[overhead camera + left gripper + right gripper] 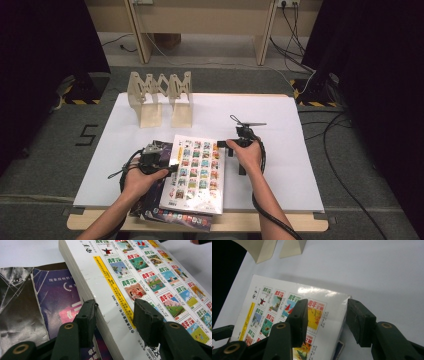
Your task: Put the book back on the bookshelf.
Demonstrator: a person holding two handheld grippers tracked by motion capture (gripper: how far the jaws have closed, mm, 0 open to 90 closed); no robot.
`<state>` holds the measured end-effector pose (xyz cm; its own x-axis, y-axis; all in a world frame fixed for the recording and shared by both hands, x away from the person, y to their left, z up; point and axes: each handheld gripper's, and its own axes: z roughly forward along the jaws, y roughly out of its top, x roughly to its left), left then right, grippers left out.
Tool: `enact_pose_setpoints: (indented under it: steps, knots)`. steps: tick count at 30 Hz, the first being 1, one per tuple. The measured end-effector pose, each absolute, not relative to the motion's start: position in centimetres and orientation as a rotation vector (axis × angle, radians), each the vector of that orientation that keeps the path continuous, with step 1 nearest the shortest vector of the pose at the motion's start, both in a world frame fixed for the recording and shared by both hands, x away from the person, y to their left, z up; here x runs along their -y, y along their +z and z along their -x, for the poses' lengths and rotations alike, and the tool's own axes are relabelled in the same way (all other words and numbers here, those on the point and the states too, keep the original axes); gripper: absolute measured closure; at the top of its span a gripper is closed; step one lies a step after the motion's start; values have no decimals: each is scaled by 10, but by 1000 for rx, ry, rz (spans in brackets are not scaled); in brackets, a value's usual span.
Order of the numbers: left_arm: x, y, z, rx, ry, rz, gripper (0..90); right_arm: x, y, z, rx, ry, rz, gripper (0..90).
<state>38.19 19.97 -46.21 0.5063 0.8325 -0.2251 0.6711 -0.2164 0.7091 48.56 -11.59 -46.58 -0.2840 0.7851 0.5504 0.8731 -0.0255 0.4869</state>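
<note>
White book (195,172) lies on top of a dark book (160,212) at the near edge of the table (280,115). The left gripper (115,315) is open around its spine edge, not squeezing. The right gripper (327,315) is open over the far corner. Both should pinch firmly, then lift together. The left gripper view shows the thick page stack (82,285); the high view shows a wooden rack (160,97) behind.

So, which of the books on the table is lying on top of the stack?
The thick white book, its cover printed with rows of small colourful pictures. The dark purple books lie beneath it, showing at its left and near edges.
</note>
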Motion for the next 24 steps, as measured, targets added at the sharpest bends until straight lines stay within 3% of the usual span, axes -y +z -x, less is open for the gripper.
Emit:
enact_pose_setpoints:
  steps: [7, 10, 15, 24]
  knots:
    - [-199, -462, -383, -1227, 270, -1968, 520, 117, -478, -493, 2055, -1216, 1807, 482]
    - [-198, -461, -384, -1217, 281, -1979, 518, 114, -482, -497, 2015, -1216, 1806, 425]
    - [-197, -461, -384, -1206, 286, -1985, 517, 116, -487, -499, 1951, -1242, 1787, 426]
    - [-198, -461, -384, -1203, 295, -1997, 520, 125, -474, -496, 1868, -1299, 1804, 600]
